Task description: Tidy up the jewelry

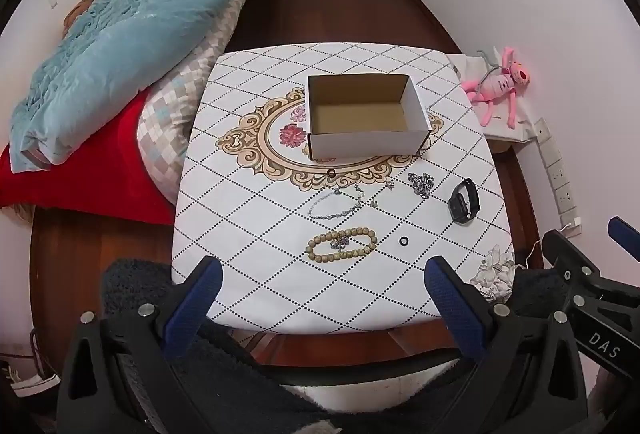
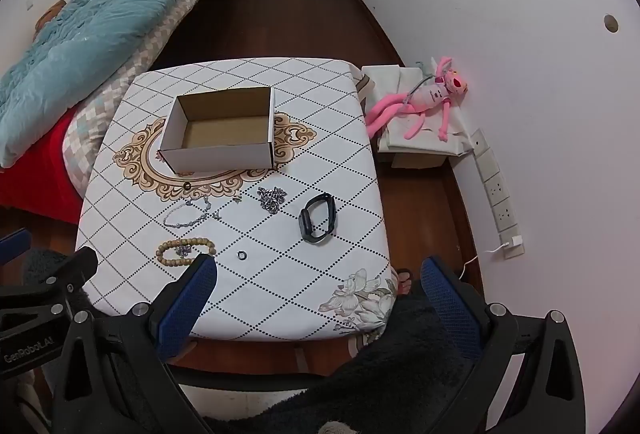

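Box (image 1: 366, 114) at frame centre on the desk (image 1: 256, 286), open top up, long axis left-right, nothing visible inside. Below it, a row of jewelry: small ring (image 1: 331, 173) just under the box's front wall, silver necklace (image 1: 336, 202) looped with long axis slanting up to the right, chain (image 1: 421, 184) bunched to its right, black watch (image 1: 464, 201) at right lying on its side, strap looped. Lower still, bead bracelet (image 1: 342, 245) stretched left-right, a small silver piece inside its loop; dark ring (image 1: 404, 241) just right of it.

Left gripper (image 1: 320, 298) at lower frame, level, pointing toward the box, jaws wide apart and holding nothing; bracelet beyond the tips, between them. Right gripper (image 2: 318, 294) likewise level, jaws spread wide, nothing held; dark ring beyond the tips, bracelet just above the left finger, watch well beyond.
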The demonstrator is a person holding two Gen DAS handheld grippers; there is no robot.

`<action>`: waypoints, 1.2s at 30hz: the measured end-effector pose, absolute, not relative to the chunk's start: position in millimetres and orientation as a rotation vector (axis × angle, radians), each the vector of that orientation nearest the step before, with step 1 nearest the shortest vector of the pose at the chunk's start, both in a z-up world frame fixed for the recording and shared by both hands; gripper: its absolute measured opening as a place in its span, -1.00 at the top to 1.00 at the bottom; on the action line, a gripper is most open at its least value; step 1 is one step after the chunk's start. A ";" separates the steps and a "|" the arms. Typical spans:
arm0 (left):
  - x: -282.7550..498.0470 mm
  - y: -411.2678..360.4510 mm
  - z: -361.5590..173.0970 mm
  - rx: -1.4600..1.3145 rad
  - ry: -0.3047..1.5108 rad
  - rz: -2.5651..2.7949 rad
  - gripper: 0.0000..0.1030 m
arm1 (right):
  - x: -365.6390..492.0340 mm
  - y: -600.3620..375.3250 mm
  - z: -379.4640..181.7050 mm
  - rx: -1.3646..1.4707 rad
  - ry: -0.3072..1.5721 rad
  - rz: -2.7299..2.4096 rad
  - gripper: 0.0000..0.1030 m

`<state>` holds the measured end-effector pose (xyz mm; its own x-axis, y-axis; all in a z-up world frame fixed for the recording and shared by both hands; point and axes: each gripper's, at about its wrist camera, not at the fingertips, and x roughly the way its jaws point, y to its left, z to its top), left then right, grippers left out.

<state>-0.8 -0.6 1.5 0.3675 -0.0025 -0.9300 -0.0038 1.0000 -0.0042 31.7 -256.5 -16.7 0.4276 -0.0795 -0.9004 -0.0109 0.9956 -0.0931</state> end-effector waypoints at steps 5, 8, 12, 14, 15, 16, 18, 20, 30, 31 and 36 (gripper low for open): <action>5.4 6.8 11.7 -0.008 1.195 0.008 -1.00 | 31.2 -256.7 -18.0 -0.084 1.130 -0.046 -1.00; 5.8 5.7 14.6 -0.002 1.194 0.013 -1.00 | 30.5 -255.6 -18.1 -0.084 1.130 -0.046 -1.00; 0.7 2.4 10.5 0.005 1.178 0.012 -1.00 | 31.5 -255.9 -19.1 -0.083 1.127 -0.039 -1.00; 0.1 2.4 10.7 0.006 1.177 0.011 -1.00 | 32.0 -256.6 -19.7 -0.080 1.127 -0.039 -1.00; 0.1 2.1 11.1 0.007 1.177 0.010 -1.00 | 28.5 -254.9 -16.5 -0.080 1.126 -0.039 -1.00; 0.2 2.4 10.6 0.007 1.177 0.011 -1.00 | 27.9 -254.6 -15.9 -0.079 1.126 -0.039 -1.00; 0.4 2.2 11.5 0.008 1.179 0.010 -1.00 | 29.4 -255.1 -17.2 -0.079 1.128 -0.037 -1.00; -0.7 2.1 10.6 0.006 1.176 0.012 -1.00 | 30.7 -256.9 -15.7 -0.078 1.128 -0.038 -1.00; -2.0 0.2 12.8 0.006 1.173 0.012 -1.00 | 30.8 -255.2 -15.6 -0.079 1.124 -0.035 -1.00; -2.2 -0.3 13.4 0.007 1.173 0.012 -1.00 | 29.4 -253.8 -15.8 -0.081 1.123 -0.035 -1.00; -2.0 -3.6 16.5 0.004 1.171 0.011 -1.00 | 27.1 -254.2 -13.9 -0.080 1.123 -0.040 -1.00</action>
